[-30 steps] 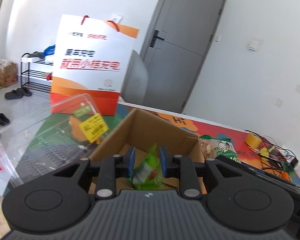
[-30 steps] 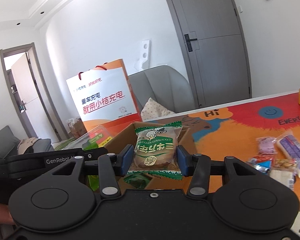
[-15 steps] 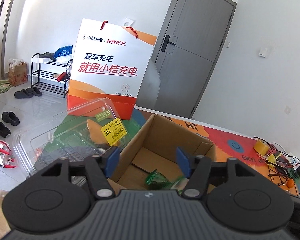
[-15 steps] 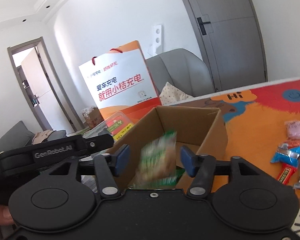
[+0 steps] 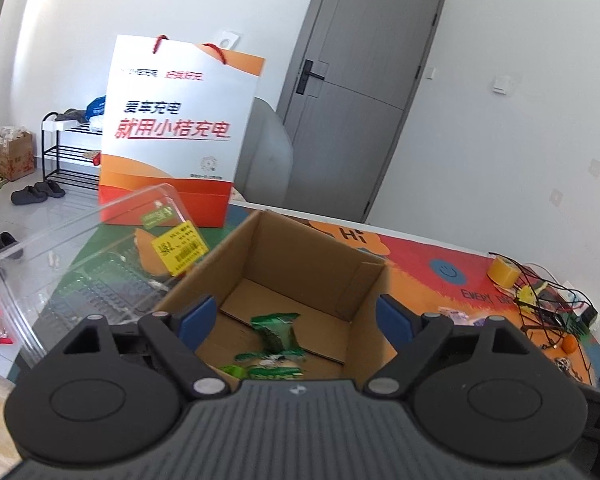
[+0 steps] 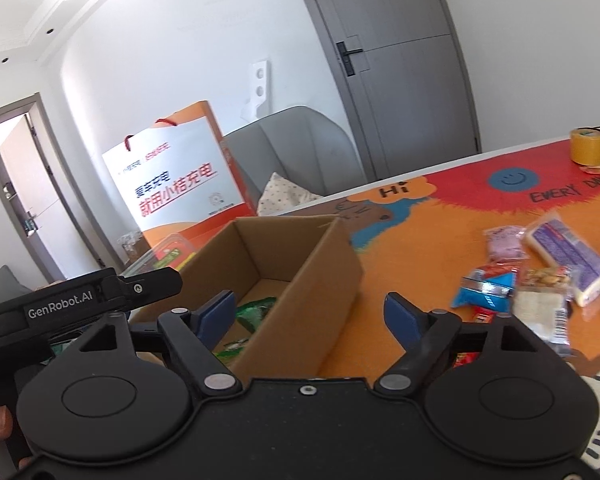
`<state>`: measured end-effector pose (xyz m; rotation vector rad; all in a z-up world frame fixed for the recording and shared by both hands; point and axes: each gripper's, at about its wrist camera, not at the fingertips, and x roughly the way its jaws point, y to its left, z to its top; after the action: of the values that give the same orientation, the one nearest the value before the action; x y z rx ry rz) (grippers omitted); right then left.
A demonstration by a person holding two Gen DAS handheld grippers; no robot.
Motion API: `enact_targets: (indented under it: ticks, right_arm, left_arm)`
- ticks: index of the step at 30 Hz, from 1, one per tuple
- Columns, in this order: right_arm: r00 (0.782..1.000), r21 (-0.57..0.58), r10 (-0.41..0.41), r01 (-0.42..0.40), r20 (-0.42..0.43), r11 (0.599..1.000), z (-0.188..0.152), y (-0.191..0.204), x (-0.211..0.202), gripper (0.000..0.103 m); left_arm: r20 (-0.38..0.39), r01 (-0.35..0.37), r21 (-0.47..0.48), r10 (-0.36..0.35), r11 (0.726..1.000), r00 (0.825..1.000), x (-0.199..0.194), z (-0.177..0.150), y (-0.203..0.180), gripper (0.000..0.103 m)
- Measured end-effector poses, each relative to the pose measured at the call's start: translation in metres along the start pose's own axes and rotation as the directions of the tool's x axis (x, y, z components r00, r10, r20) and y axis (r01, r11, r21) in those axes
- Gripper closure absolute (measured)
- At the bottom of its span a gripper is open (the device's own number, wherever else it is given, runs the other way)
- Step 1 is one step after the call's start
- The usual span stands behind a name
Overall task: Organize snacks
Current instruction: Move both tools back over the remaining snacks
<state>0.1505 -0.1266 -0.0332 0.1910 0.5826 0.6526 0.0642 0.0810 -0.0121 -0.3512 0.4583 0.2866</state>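
Left gripper [image 5: 296,312] fingers spread wide, empty, above cardboard box [image 5: 364,280] at frame centre. Right gripper [image 6: 310,312] likewise apart, empty, over box wall. Green snack packets [image 5: 278,336] inside box, collected there. Loose snacks [image 6: 540,276] on surface, right of frame, awaiting pickup.

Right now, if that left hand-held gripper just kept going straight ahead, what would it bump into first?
Probably the cardboard box: the open left hand-held gripper points into it, toward the green snack packets on its floor. Depth is hard to judge.
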Motion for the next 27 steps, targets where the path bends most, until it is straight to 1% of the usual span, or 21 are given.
enact_targets:
  ticks: [6, 9, 11, 16, 27]
  right_arm:
    - [0.999, 0.035, -0.050, 0.049, 0.018, 0.998, -0.002, -0.024, -0.012, 0.015]
    - [0.997, 0.049, -0.068, 0.066, 0.026, 0.997, -0.003, -0.035, -0.019, 0.011]
    - [0.996, 0.059, -0.081, 0.079, 0.036, 0.995, -0.003, -0.043, -0.025, 0.009]
    - [0.992, 0.078, -0.110, 0.106, 0.056, 0.991, -0.004, -0.060, -0.037, 0.000]
    - [0.984, 0.115, -0.165, 0.156, 0.067, 0.981, -0.009, -0.099, -0.056, 0.000]
  left_arm:
    - [-0.025, 0.025, 0.029, -0.025, 0.999, 0.999, 0.006, -0.006, -0.023, 0.015]
    - [-0.029, 0.033, 0.046, -0.032, 0.998, 0.999, 0.007, -0.009, -0.036, 0.011]
    - [-0.029, 0.046, 0.063, -0.044, 0.997, 0.999, 0.008, -0.012, -0.044, 0.010]
    - [-0.046, 0.076, 0.091, -0.072, 0.993, 0.996, 0.012, -0.016, -0.065, 0.009]
    - [-0.084, 0.115, 0.128, -0.105, 0.985, 0.991, 0.024, -0.028, -0.101, 0.009]
